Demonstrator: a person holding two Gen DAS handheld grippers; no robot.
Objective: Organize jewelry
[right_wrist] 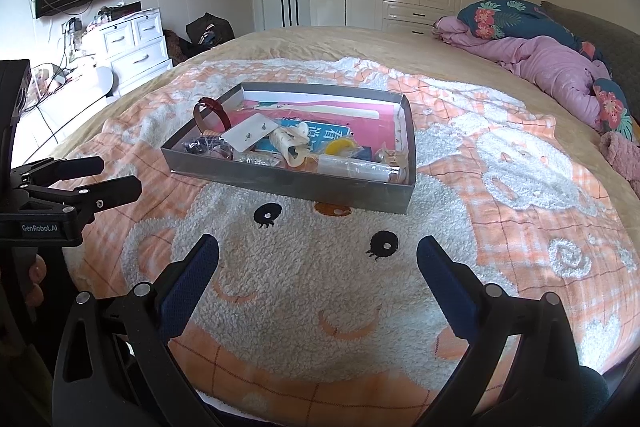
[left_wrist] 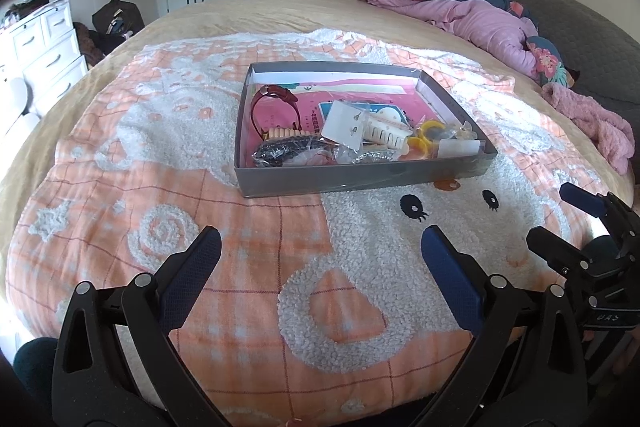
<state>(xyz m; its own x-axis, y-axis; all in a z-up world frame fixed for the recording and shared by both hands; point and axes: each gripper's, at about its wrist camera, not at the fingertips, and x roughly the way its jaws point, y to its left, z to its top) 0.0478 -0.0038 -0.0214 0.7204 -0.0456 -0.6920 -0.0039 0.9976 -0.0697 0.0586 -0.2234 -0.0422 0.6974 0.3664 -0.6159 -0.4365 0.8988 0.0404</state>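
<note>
A shallow grey box (left_wrist: pixel 352 177) (right_wrist: pixel 280 187) lies on the orange and white blanket (left_wrist: pixel 160 187) (right_wrist: pixel 304 299) on the bed. It holds a dark red headband (left_wrist: pixel 276 95) (right_wrist: pixel 210 109), a white earring card (left_wrist: pixel 346 119) (right_wrist: pixel 250 135), a cream hair claw (left_wrist: pixel 386 135) (right_wrist: pixel 288 143), a yellow ring-shaped piece (left_wrist: pixel 430 137) (right_wrist: pixel 340 147), a dark beaded item (left_wrist: pixel 280 149) and several small packets. My left gripper (left_wrist: pixel 320 247) hovers open, short of the box's near wall, and holds nothing. My right gripper (right_wrist: pixel 318 251) is open too, near the box's right corner, also empty.
The right gripper's body (left_wrist: pixel 592 251) shows at the right edge of the left wrist view; the left one (right_wrist: pixel 72 187) at the left of the right wrist view. A purple quilt (left_wrist: pixel 480 15) and pink cloth (left_wrist: pixel 592 115) lie toward the headboard. White drawers (right_wrist: pixel 132 43) stand beside the bed.
</note>
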